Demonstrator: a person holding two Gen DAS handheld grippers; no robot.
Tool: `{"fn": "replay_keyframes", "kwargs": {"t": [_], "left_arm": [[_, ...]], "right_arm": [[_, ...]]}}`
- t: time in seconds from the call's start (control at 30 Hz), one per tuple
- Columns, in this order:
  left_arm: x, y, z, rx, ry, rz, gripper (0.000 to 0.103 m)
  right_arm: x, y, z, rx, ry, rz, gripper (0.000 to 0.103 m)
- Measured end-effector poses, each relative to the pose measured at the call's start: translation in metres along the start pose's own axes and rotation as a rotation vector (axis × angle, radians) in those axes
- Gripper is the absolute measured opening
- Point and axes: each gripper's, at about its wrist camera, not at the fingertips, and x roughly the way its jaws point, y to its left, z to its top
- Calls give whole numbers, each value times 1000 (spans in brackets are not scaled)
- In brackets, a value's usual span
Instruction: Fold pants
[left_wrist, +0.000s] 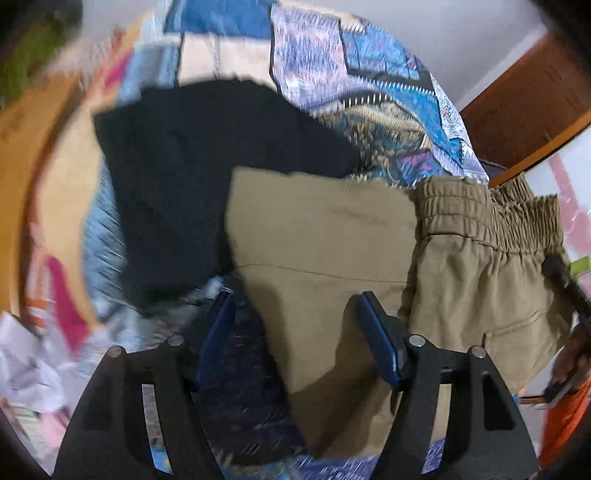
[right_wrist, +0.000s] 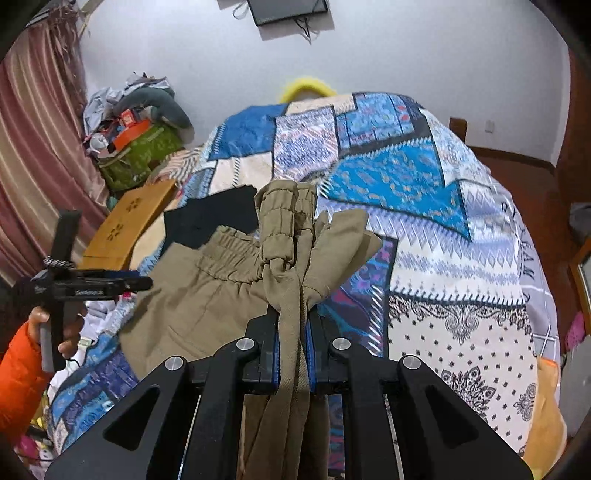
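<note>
A bed (right_wrist: 461, 258) was covered by a blue-and-white patchwork quilt (right_wrist: 388, 173). Khaki pants (left_wrist: 325, 236) were spread on the quilt, elastic waistband (left_wrist: 491, 218) bunched and lifted at the right side. A black garment (left_wrist: 207, 173) was laid just beside the pants, partly overlapped by the khaki fabric. A wooden board (right_wrist: 129, 225) was seen at the bed's left edge, near a green bag (right_wrist: 144, 155) piled with clutter.

The right tool (right_wrist: 291, 350) was clamped on a gathered fold of the pants near the waistband, fabric pinched between the blue pads. The left tool (left_wrist: 295, 314) was held apart over the pants leg, nothing gripped; left-wrist view was motion-blurred. The left hand (right_wrist: 55, 328), orange-sleeved, was seen on its handle.
</note>
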Motion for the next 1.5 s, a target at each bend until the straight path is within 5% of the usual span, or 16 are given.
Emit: {"fn": "replay_keyframes", "kwargs": {"t": [0.07,0.17,0.2,0.57,0.93,1.13,1.5], "left_arm": [[8,2,2,-20,10,-38,50],[6,0,2,-22,-35,0,9],[1,0,2,-23,-52,-14,8],[-92,-20,23,92,-349,121,6],[-134,25,62,76,-493,305,6],[-109,66,83,23,-476,390,6],[15,141,98,-91,-223,421,8]], "right_arm": [[1,-4,-2,9,7,7,9],[7,-10,-7,25,25,17,9],[8,-11,-8,28,29,18,9],[17,8,30,-31,-21,55,9],[60,65,101,-140,-134,107,9],[114,85,127,-147,-106,135,9],[217,80,118,-214,118,41,11]]}}
